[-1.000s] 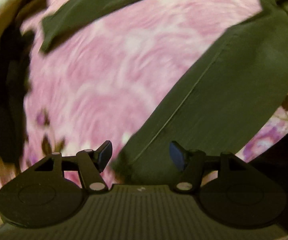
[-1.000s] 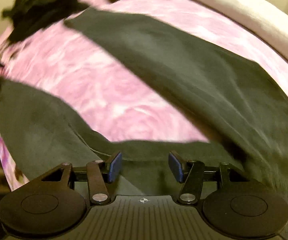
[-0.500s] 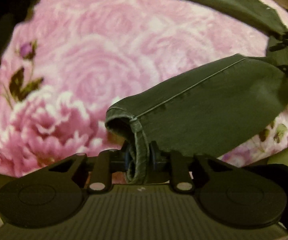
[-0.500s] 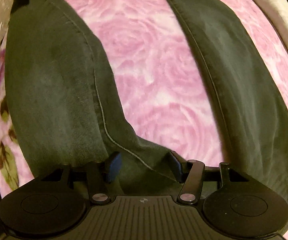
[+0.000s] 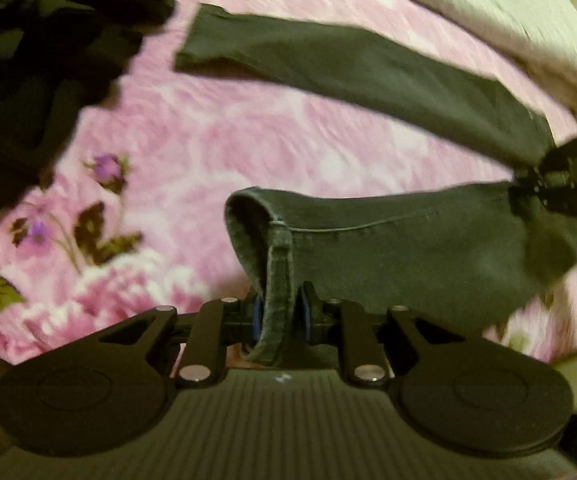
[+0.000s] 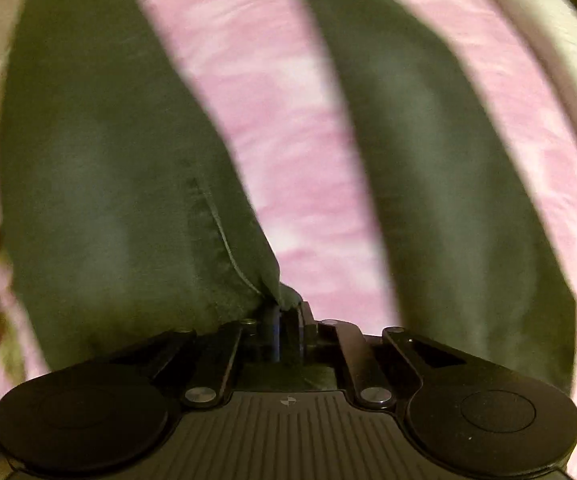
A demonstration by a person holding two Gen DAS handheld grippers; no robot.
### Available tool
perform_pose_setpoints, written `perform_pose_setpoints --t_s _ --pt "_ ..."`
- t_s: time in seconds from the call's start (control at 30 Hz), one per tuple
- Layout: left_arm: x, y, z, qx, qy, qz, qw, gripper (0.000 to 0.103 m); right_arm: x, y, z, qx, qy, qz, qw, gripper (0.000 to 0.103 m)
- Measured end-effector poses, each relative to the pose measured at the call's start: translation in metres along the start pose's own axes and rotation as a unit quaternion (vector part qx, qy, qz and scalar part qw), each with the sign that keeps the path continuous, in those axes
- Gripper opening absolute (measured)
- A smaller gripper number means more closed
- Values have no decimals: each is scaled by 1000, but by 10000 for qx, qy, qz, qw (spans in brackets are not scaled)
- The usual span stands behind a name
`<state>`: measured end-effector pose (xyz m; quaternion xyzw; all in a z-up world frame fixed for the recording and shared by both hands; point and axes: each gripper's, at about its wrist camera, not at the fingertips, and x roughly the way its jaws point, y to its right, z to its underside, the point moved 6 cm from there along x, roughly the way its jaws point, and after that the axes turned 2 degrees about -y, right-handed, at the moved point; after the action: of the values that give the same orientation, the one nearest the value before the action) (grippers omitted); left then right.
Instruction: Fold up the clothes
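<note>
Dark grey trousers (image 5: 408, 248) lie spread over a pink floral blanket (image 5: 248, 140). My left gripper (image 5: 279, 316) is shut on the hem of the near trouser leg, whose cuff stands open just ahead of the fingers. The other leg (image 5: 368, 68) stretches across the far side. My right gripper (image 6: 286, 320) is shut on a fold of the trousers (image 6: 108, 200) at the crotch, with both legs running away from it. It also shows in the left wrist view (image 5: 556, 188), at the far right end of the held leg.
A heap of dark clothes (image 5: 40, 60) lies at the far left of the blanket. A cream bed edge or pillow (image 5: 508, 12) runs along the far right. The blanket (image 6: 280, 140) shows between the two legs.
Both grippers went from open to shut: the left closed on the leg hem about half a second ago, the right closed on the crotch fold since then. The fabric has lifted slightly.
</note>
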<state>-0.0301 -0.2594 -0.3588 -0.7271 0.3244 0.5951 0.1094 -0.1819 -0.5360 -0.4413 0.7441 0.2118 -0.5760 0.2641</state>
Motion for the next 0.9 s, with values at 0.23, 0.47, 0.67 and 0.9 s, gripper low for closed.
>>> perform_pose_setpoints --t_s 0.23,0.47,0.67,0.9 --pt "32 -12 -14 46 -305 -444 9985 41 10 39 -10 838 214 688 9939 18" --pt "35 -24 29 258 -607 -363 9972 57 -27 19 14 1839 329 715 9798 45" --pt "58 -17 35 673 -304 -26 9973 56 -30 -22 36 2161 124 457 9752 46" --pt "59 -6 33 855 -1020 369 9904 17 -28 -55 42 2010 -93 463 9785 47"
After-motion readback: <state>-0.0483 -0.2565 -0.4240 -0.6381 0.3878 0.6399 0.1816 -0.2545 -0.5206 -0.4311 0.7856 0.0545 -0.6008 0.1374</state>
